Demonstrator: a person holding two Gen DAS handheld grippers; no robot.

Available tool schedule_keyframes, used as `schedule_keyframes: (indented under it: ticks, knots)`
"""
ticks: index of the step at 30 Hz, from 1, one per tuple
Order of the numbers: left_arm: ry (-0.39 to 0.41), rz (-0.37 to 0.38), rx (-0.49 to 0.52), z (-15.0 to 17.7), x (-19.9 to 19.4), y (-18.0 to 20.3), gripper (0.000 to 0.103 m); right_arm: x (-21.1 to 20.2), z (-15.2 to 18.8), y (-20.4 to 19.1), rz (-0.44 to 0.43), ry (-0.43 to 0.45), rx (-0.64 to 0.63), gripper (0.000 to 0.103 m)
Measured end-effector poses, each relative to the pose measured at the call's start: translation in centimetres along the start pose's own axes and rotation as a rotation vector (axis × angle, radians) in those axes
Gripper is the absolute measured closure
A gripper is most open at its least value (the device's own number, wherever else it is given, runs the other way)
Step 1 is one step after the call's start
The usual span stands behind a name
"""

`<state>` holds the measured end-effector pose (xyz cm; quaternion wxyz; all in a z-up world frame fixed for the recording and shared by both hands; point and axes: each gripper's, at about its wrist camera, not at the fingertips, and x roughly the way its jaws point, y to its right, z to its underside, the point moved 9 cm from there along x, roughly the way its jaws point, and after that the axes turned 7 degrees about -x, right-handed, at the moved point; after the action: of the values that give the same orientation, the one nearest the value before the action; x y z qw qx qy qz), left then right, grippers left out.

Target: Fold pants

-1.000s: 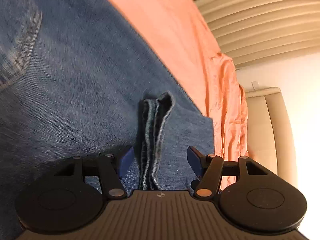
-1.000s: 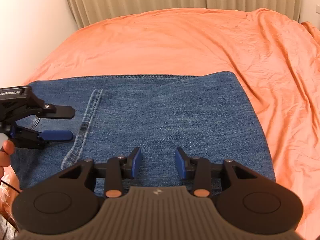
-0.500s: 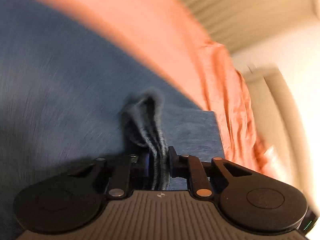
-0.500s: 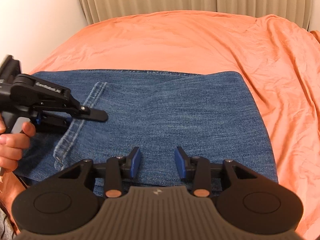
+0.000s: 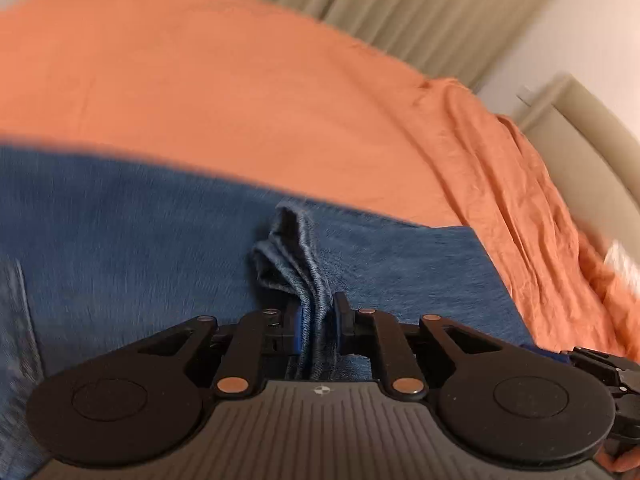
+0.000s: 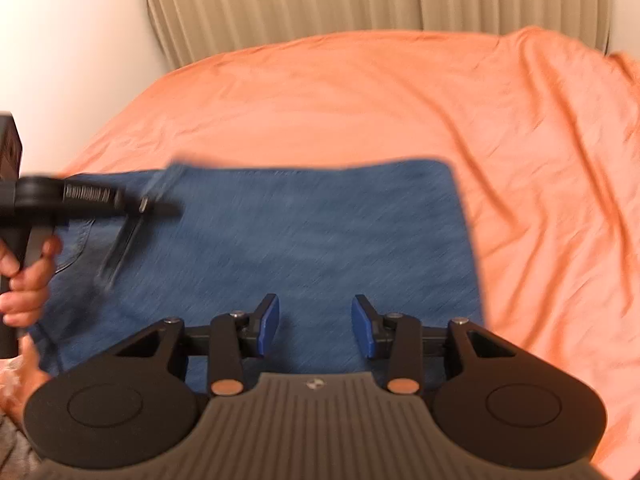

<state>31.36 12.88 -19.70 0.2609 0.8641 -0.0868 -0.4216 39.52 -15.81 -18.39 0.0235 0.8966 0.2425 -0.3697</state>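
Since a second ago the left gripper (image 5: 318, 326) has closed its jaws on the bunched hem edge (image 5: 298, 256) of the pants (image 6: 304, 240), which stood free between wide-open pads before, and the wrist has rolled so the bed now sits level in its view. That denim edge is pinched between the blue pads and stands up in a small ridge just ahead of them. The pants lie flat on the orange sheet (image 6: 360, 100), already folded into a compact blue rectangle, with a seam running down the person's left side where the left gripper bites. The right gripper (image 6: 316, 326) hovers over the near edge of the denim with its jaws half apart and nothing pinched between them. A hand (image 6: 24, 276) grips the left tool's handle at the view's edge. Judging by the neat rectangle, the first folds look done; what seems left is carrying the gripped end across for another fold, with the right gripper yet to take its own hold. Beige curtains (image 6: 320, 4) hang behind the bed.
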Motion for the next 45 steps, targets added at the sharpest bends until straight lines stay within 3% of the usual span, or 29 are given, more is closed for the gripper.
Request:
schedule_keyframes:
  ticks: [2, 5, 8, 16, 18, 21, 24, 26, 28, 29, 34, 40, 45]
  knots:
    - [-0.004, -0.013, -0.035, 0.1, 0.4, -0.6, 0.077, 0.5, -1.2, 1.2, 0.064, 0.004, -0.03, 0.079]
    - [0.032, -0.038, -0.023, -0.3, 0.1, -0.7, 0.066, 2.4, -3.4, 3.7, 0.144, -0.011, -0.039, 0.09]
    - [0.06, -0.011, -0.043, -0.7, -0.3, -1.0, 0.064, 4.6, -5.7, 6.6, 0.195, -0.011, 0.019, 0.092]
    - [0.118, 0.07, -0.103, -2.7, 1.3, -0.8, 0.064, 10.7, -7.0, 9.0, 0.217, -0.105, 0.058, 0.093]
    - [0.155, 0.093, -0.117, -3.4, 1.1, -0.7, 0.073, 11.3, -6.6, 9.0, 0.223, -0.121, 0.072, 0.093]
    - [0.229, 0.161, -0.054, -4.1, -0.2, 0.6, 0.085, 11.3, -6.3, 8.6, 0.235, -0.124, 0.04, 0.093]
    - [0.266, 0.182, -0.014, -4.3, -1.0, 1.4, 0.086, 11.1, -6.1, 8.6, 0.233, -0.13, 0.034, 0.093]
    - [0.235, 0.106, -0.03, -4.3, -0.2, 0.6, 0.082, 10.9, -6.0, 8.7, 0.235, -0.133, 0.034, 0.093]
    - [0.168, -0.027, -0.038, -3.9, 1.2, -0.7, 0.078, 10.9, -6.0, 8.8, 0.241, -0.139, 0.026, 0.093]
    - [0.149, -0.078, -0.03, -3.7, 1.7, -1.2, 0.067, 10.6, -6.1, 8.4, 0.245, -0.145, 0.022, 0.093]
    - [0.164, -0.11, -0.006, -3.5, 0.3, -0.5, 0.065, 9.8, -5.5, 7.7, 0.25, -0.181, -0.003, 0.093]
    - [0.153, -0.137, 0.101, -1.3, -3.1, 2.4, 0.064, 3.8, -3.7, 5.5, 0.204, -0.111, -0.004, 0.092]
    - [0.098, -0.182, 0.219, 1.5, -4.0, 3.9, 0.064, 0.1, 0.0, 4.7, 0.246, -0.055, -0.035, 0.092]
